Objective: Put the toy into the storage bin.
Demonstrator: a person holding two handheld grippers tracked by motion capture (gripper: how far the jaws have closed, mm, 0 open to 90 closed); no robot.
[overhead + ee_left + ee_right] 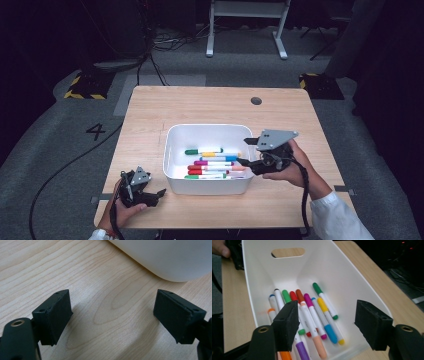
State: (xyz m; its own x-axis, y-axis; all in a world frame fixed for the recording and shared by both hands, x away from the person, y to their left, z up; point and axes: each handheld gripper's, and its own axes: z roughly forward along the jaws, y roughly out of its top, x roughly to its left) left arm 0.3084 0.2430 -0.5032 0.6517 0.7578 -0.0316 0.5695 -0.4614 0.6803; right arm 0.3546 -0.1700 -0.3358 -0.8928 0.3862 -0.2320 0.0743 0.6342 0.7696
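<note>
Hovering over the white bin (362, 285) of markers (312, 312), right hand-held gripper (327, 327) spread wide (nothing between its jaws)

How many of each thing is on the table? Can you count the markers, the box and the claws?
Markers: about 10, some partly hidden behind a claw
Bin: 1
Claws: 2, the left claw and the right claw
Total: about 13

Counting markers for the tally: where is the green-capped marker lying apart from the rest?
In the high view, the green-capped marker lies inside the white bin at the far edge of the marker pile.
</note>
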